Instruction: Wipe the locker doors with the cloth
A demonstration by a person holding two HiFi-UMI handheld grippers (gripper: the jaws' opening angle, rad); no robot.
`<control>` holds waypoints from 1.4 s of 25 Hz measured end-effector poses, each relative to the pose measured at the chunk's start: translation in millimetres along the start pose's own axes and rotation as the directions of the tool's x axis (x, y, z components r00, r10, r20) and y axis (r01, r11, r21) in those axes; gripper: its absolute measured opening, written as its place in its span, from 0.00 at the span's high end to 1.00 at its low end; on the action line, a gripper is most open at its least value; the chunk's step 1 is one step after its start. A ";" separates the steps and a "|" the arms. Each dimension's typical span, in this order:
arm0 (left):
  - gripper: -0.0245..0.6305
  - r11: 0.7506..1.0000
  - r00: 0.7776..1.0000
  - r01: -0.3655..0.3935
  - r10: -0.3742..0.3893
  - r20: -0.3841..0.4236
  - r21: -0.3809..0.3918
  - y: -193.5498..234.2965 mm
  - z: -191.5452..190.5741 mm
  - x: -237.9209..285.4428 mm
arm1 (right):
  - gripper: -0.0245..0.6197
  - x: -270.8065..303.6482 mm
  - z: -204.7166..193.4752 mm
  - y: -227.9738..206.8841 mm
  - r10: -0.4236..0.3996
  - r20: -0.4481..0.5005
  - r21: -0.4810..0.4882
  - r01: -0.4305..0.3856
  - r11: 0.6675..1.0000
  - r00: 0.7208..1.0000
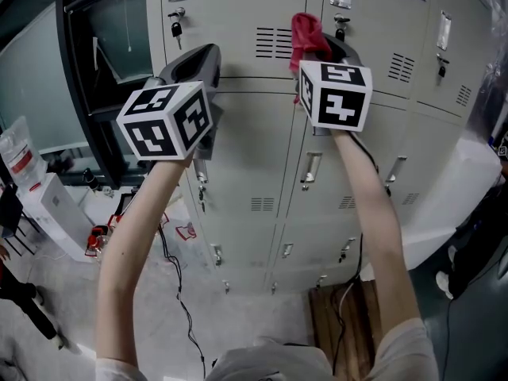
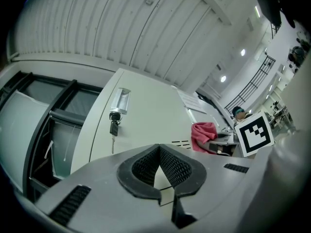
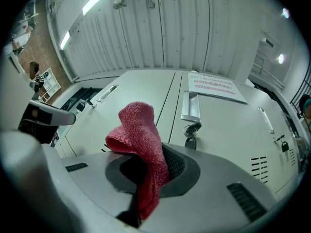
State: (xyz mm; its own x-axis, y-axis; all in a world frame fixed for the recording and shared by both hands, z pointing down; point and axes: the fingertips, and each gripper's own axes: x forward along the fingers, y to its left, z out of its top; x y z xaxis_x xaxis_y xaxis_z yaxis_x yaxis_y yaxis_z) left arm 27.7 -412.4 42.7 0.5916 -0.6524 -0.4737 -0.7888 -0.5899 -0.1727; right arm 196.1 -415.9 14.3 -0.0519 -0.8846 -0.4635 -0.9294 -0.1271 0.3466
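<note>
Pinching the red cloth [image 3: 138, 140] in its jaws, the right gripper [image 3: 146, 171] holds it raised just right of the vent slots [image 1: 275, 43] on an upper locker door [image 1: 238, 14]. Cloth judged light, soft, floppy terry; best gripped at a bunched fold, as here. Left of and below the slots, the left gripper [image 2: 159, 152] has its jaws pressed together on nothing. Unclear whether the cloth touches the door: the marker cube [image 1: 335, 94] blocks that contact in the head view.

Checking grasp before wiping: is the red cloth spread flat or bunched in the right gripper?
Bunched: the cloth is folded, pinched between the jaws of the right gripper.
</note>
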 end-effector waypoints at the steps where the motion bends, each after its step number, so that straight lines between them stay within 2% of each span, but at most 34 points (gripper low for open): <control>1: 0.94 1.000 1.000 -0.002 0.002 0.001 0.000 0.3 1.2 -0.3 | 0.91 -0.2 0.9 0.3 0.004 0.000 0.014 -0.004 1.000 1.000; 5: 0.94 1.000 1.000 0.000 0.000 0.029 0.012 -4.9 10.4 -8.9 | 0.91 -19.8 16.7 5.9 0.043 0.072 0.043 -0.046 0.998 0.996; 9: 0.94 0.988 0.996 -0.029 0.015 0.092 0.149 -21.7 15.7 -41.7 | 0.91 -64.6 31.8 24.4 0.112 0.188 0.023 -0.118 0.993 0.976; 13: 0.94 0.976 0.994 -0.054 0.033 0.103 0.211 -41.4 -2.9 -86.1 | 0.91 -120.9 30.9 32.3 0.105 0.312 0.030 -0.120 0.992 0.944; 15: 0.94 0.977 0.995 -0.042 0.020 0.102 0.210 -55.7 -15.1 -106.5 | 0.91 -147.2 17.9 37.1 0.094 0.326 0.042 -0.114 0.993 0.941; 20: 0.94 0.984 0.997 -0.064 0.055 0.056 0.167 -77.5 -58.6 -151.1 | 0.91 -204.0 -28.9 50.7 0.053 0.277 0.075 -0.076 0.994 0.959; 23: 0.94 0.994 0.997 -0.075 0.074 0.022 0.084 -92.1 -93.0 -177.1 | 0.91 -232.7 -66.1 70.2 0.083 0.193 0.108 -0.105 0.989 0.978; 26: 0.94 0.991 0.992 -0.126 0.127 -0.022 0.051 -98.9 -123.8 -199.5 | 0.91 -253.8 -108.8 95.0 0.118 0.088 0.144 -0.130 0.981 0.989; 30: 0.94 0.984 0.982 -0.176 0.178 -0.067 0.034 -108.7 -153.7 -221.5 | 0.91 -279.3 -162.0 124.0 0.164 -0.038 0.218 -0.152 0.964 0.986; 35: 0.94 0.975 0.964 -0.219 0.223 -0.145 0.043 -113.1 -182.1 -240.1 | 0.91 -299.0 -194.9 131.1 0.165 -0.134 0.211 -0.134 0.968 0.977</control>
State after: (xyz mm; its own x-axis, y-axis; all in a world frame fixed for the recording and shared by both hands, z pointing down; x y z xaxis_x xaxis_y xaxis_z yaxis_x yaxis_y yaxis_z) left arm 5.2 -275.7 333.2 0.4188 -0.8292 -0.3701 -0.9055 -0.4119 -0.1020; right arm 161.0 -255.7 357.3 -0.1547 -0.9454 -0.2868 -0.9699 0.0902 0.2260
